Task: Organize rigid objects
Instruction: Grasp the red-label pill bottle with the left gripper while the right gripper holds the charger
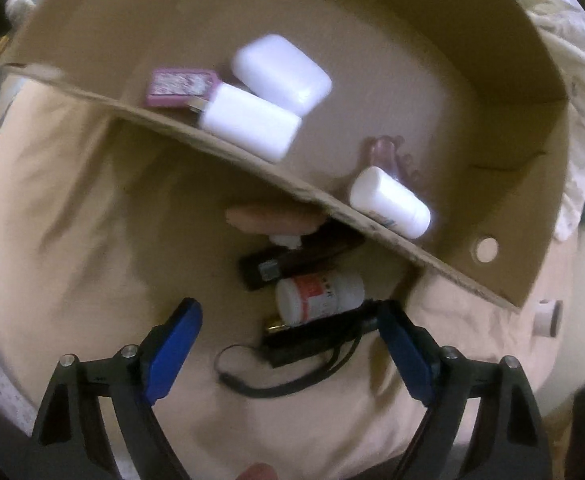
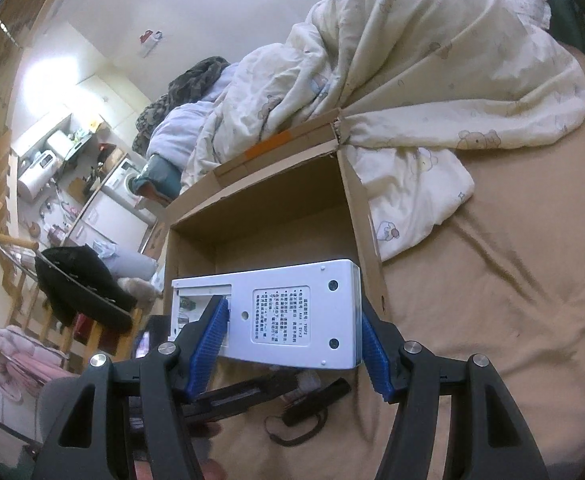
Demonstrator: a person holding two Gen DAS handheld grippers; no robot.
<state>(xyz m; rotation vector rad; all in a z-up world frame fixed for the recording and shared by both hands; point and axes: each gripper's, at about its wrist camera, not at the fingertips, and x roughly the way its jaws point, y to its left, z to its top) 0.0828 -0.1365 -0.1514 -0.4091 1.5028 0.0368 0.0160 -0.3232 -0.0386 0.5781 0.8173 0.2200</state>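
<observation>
Right gripper (image 2: 292, 344): I see its jaws clamped on the white device (image 2: 276, 316), one blue pad on each long side, held just above the near rim of the cardboard box (image 2: 368, 216).
Device label: a printed panel of small characters faces me; too fine for me to read.
Left gripper (image 1: 288, 354): my jaws stand apart with nothing pressed between them, pointing down at the bed (image 1: 72, 208).
Small bottle (image 1: 320, 296): white, red label, lettering blurred; it lies just ahead of the jaws, beside a black corded tool (image 1: 316, 340).
Box contents: two white cases (image 1: 268, 92), a pink card (image 1: 178, 88), possibly patterned, a white bottle (image 1: 390, 202).
</observation>
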